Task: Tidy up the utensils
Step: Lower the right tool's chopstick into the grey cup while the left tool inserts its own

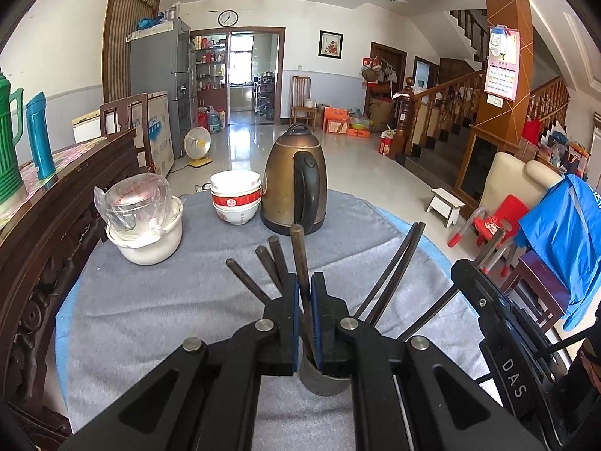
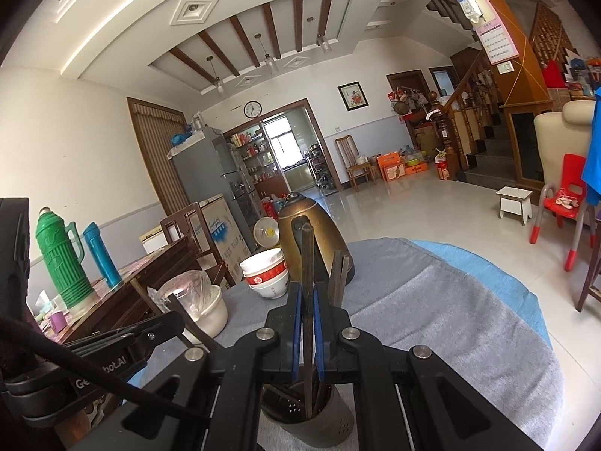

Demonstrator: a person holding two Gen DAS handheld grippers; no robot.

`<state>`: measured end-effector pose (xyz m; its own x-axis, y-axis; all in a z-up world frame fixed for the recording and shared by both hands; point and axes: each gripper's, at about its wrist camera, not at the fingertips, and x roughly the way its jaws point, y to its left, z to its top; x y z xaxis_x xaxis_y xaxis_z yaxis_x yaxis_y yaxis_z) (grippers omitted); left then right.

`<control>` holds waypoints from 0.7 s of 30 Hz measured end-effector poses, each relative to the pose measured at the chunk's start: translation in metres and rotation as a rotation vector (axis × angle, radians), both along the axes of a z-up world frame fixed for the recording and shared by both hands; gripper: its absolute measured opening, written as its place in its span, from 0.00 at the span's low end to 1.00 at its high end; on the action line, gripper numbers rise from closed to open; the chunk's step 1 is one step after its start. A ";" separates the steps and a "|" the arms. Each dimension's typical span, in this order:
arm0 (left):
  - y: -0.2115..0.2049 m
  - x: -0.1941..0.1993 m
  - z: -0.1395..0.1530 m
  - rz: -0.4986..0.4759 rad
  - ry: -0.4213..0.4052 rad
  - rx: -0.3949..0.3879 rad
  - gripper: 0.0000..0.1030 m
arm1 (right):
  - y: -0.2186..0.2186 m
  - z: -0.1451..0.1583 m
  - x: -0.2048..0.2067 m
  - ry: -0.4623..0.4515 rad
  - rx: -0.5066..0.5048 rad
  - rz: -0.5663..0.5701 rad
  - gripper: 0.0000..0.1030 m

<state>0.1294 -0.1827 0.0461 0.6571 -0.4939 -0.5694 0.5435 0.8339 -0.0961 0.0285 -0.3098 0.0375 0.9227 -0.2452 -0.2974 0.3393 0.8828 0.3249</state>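
A grey metal utensil holder point(image 1: 323, 379) stands on the grey cloth just under my left gripper point(image 1: 307, 293). The left gripper is shut on one dark chopstick point(image 1: 300, 259) that stands in the holder. Several other dark chopsticks point(image 1: 268, 267) fan out of it to both sides. In the right wrist view the same perforated holder point(image 2: 319, 424) sits below my right gripper point(image 2: 308, 300), which is shut on another dark chopstick point(image 2: 307, 263) standing in it. Two more chopsticks point(image 2: 338, 274) lean to its right.
On the round table's grey cloth point(image 1: 150, 308) stand a brass kettle point(image 1: 295, 184), stacked red-and-white bowls point(image 1: 235, 197) and a white pot with a bagged glass point(image 1: 144, 221). A dark wooden sideboard point(image 1: 45, 233) with green and blue flasks is at the left.
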 end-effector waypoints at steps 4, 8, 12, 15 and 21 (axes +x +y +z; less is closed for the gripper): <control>0.004 0.000 -0.003 0.006 0.004 0.007 0.08 | 0.003 -0.002 0.000 0.006 -0.004 0.009 0.06; 0.007 0.000 -0.005 0.009 0.008 0.007 0.09 | 0.004 -0.003 0.000 0.007 -0.004 0.014 0.06; 0.009 -0.001 -0.005 0.009 0.013 0.005 0.09 | 0.004 -0.003 0.001 0.009 0.001 0.020 0.08; 0.010 -0.001 -0.007 0.010 0.015 0.007 0.09 | 0.003 -0.004 0.001 0.007 0.011 0.022 0.09; 0.013 -0.001 -0.009 0.025 0.016 0.024 0.11 | 0.003 -0.006 0.001 0.008 0.023 0.026 0.09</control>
<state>0.1287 -0.1701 0.0369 0.6596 -0.4638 -0.5914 0.5213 0.8492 -0.0846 0.0298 -0.3067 0.0318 0.9263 -0.2145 -0.3097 0.3192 0.8836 0.3425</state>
